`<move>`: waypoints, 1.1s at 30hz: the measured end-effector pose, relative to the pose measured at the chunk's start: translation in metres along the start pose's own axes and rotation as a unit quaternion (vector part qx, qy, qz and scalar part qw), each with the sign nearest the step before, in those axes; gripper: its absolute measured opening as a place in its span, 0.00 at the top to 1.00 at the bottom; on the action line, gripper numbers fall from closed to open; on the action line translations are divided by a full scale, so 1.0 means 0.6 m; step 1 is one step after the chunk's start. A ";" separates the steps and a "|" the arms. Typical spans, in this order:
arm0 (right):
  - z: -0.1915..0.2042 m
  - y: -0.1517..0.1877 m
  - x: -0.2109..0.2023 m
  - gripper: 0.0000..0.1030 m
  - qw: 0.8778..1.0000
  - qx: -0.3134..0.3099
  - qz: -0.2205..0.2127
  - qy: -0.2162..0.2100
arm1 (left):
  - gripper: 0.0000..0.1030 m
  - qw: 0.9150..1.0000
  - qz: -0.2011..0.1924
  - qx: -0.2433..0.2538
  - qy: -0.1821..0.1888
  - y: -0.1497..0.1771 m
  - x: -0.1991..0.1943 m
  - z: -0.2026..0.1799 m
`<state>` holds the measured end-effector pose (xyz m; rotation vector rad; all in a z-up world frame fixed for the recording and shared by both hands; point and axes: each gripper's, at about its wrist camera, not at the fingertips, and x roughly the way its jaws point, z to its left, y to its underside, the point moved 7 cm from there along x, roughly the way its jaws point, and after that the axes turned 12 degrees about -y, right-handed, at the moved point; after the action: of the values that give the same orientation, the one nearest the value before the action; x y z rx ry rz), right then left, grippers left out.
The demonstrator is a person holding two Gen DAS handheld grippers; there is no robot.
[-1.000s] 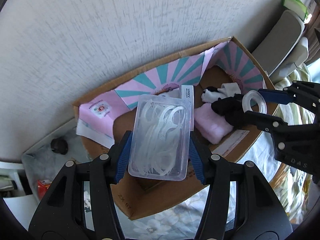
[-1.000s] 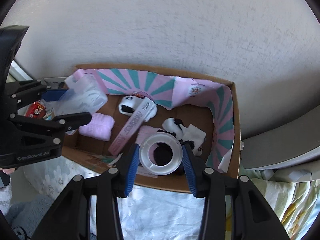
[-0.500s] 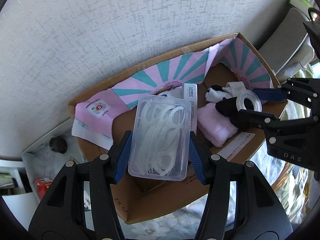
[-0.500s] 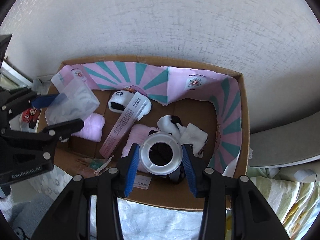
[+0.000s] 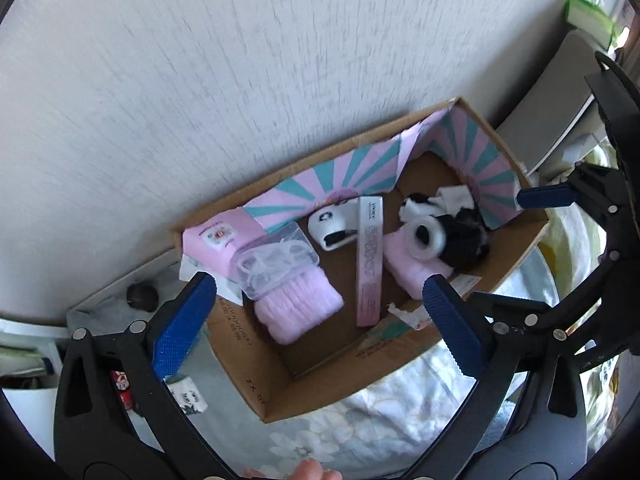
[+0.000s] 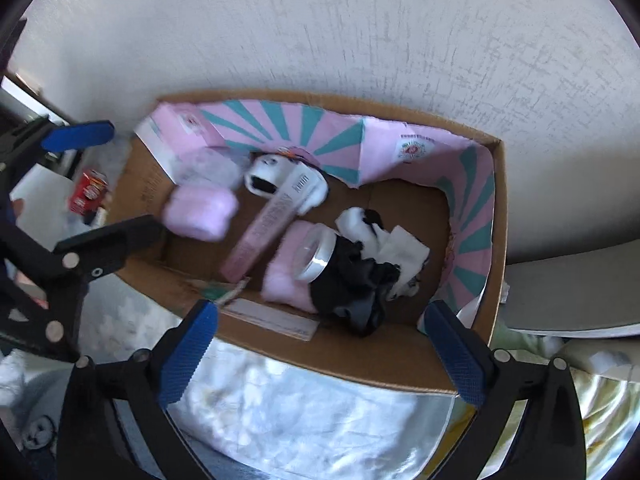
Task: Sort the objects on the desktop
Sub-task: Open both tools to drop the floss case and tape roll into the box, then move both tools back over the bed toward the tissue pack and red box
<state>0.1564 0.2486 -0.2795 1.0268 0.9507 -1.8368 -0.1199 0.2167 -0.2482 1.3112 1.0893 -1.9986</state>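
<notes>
A cardboard box [image 5: 320,394] [image 6: 360,372] lined with pink and teal paper stands against the wall. My left gripper [image 5: 320,312] hovers over its left half, jaws opening wide with nothing between them. The clear case of floss picks [image 5: 276,264] lies inside, leaning on a pink fluffy bundle [image 5: 298,308]. My right gripper [image 6: 320,344] hangs over the right half, jaws also opening wide and empty. The clear tape roll [image 6: 316,254] [image 5: 428,236] rests tilted on a pink cloth beside black fabric [image 6: 352,288].
Also in the box are a long pink carton [image 5: 370,260] and white-and-black socks [image 5: 332,224]. Floral bedding [image 6: 300,420] lies under the box. A red packet [image 6: 88,192] sits outside its left end, grey cushions [image 6: 572,296] to the right.
Both grippers have opened and let go. The floss case dropped into the box's left end and the tape roll onto the pink cloth. The left gripper has risen.
</notes>
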 end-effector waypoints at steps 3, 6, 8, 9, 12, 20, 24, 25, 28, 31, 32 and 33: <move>0.010 0.000 -0.017 0.00 1.000 0.008 -0.018 -0.007 | 0.00 1.000 -0.006 -0.002 0.013 -0.002 -0.011 -0.004; 0.021 0.006 -0.023 0.00 1.000 0.013 -0.026 -0.003 | 0.00 1.000 -0.025 -0.001 0.015 -0.001 -0.032 -0.004; 0.027 -0.009 -0.018 0.00 0.999 0.013 -0.029 -0.004 | 0.00 0.999 -0.047 -0.002 0.015 0.001 -0.048 -0.004; 0.033 -0.006 -0.017 0.00 0.999 0.012 -0.030 -0.008 | 0.00 0.998 -0.055 -0.005 0.019 0.004 -0.059 -0.003; 0.042 -0.008 0.002 0.00 0.999 0.014 -0.030 -0.012 | 0.00 0.997 -0.063 -0.015 0.033 0.013 -0.077 0.004; 0.110 0.012 0.004 0.00 0.997 0.010 -0.054 -0.047 | 0.00 0.988 -0.102 -0.092 0.071 0.049 -0.122 0.065; 0.154 0.025 0.009 0.00 0.997 0.001 -0.055 -0.062 | 0.00 0.985 -0.097 -0.113 0.081 0.075 -0.135 0.093; 0.164 0.029 0.012 0.00 0.996 0.002 -0.052 -0.067 | 0.00 0.986 -0.097 -0.113 0.074 0.081 -0.137 0.099; 0.195 0.041 0.020 0.00 0.995 0.005 -0.044 -0.092 | 0.00 0.987 -0.094 -0.116 0.060 0.100 -0.143 0.119; 0.220 0.051 0.030 0.00 0.995 -0.001 -0.032 -0.092 | 0.00 0.985 -0.093 -0.131 0.064 0.122 -0.150 0.140; 0.227 0.053 0.033 0.00 0.996 -0.006 -0.028 -0.088 | 0.00 0.985 -0.092 -0.133 0.062 0.129 -0.151 0.146; 0.237 0.056 0.038 0.00 0.996 -0.012 -0.023 -0.083 | 0.00 0.985 -0.090 -0.136 0.060 0.137 -0.151 0.153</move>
<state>0.1379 0.1046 -0.2525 0.8304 0.8995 -1.9114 -0.0671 0.0937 -0.1744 1.2370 1.5254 -1.8318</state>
